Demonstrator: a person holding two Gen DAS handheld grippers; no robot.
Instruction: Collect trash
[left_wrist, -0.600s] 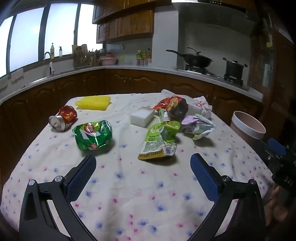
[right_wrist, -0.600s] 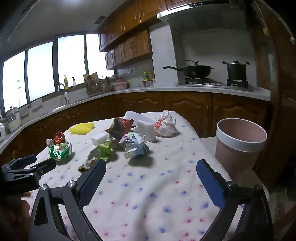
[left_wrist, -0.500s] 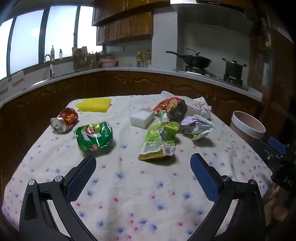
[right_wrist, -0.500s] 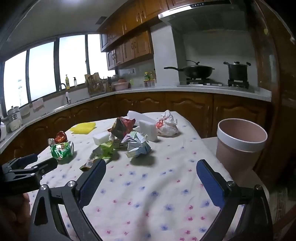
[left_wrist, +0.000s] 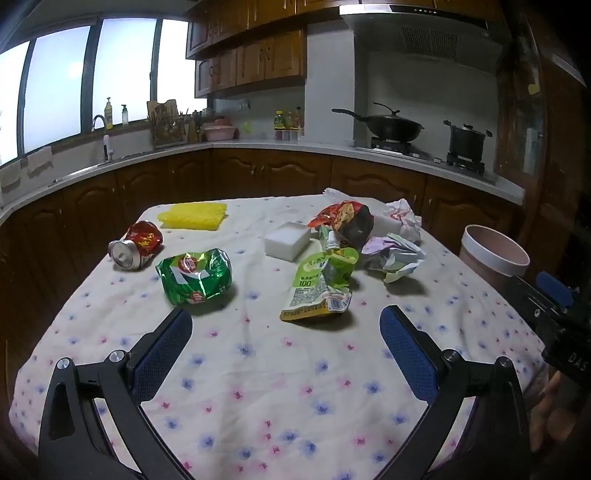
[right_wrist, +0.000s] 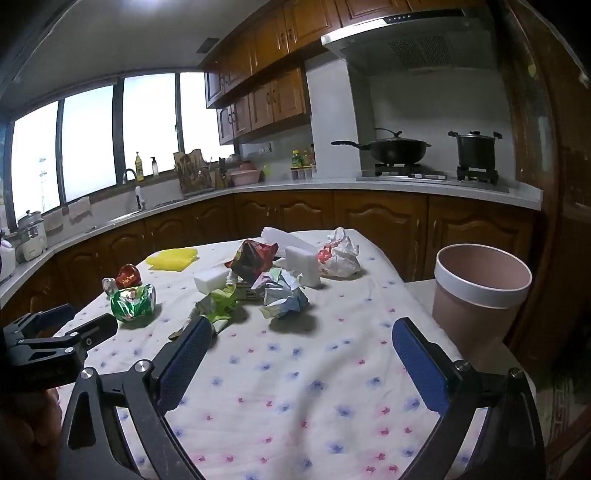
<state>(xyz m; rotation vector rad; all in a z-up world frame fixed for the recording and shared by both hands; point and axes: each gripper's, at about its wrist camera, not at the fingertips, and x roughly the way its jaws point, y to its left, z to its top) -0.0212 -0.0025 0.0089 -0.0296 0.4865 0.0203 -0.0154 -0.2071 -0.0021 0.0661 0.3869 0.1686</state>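
Since the earlier frames: only slight drift of both views, litter unmoved | left gripper (left_wrist: 286, 334) and right gripper (right_wrist: 301, 345) — jaws spread wide, empty | progress: none collected — green can (left_wrist: 194, 275) at 11 o'clock, pouch (left_wrist: 319, 286) at 12, paper ball (right_wrist: 282, 293) ahead; bin (right_wrist: 480, 295) at 2 o'clock looks empty.

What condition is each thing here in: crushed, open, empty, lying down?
red can: crushed, on its side.
green can: crushed, lying down.
green pouch: crumpled, lying flat.
red snack bag: crumpled.
paper wad: balled up.
pink bin: upright, open; bottom hidden.
left gripper: open, holding nothing.
right gripper: open, holding nothing.
wok: lidded, on the stove.
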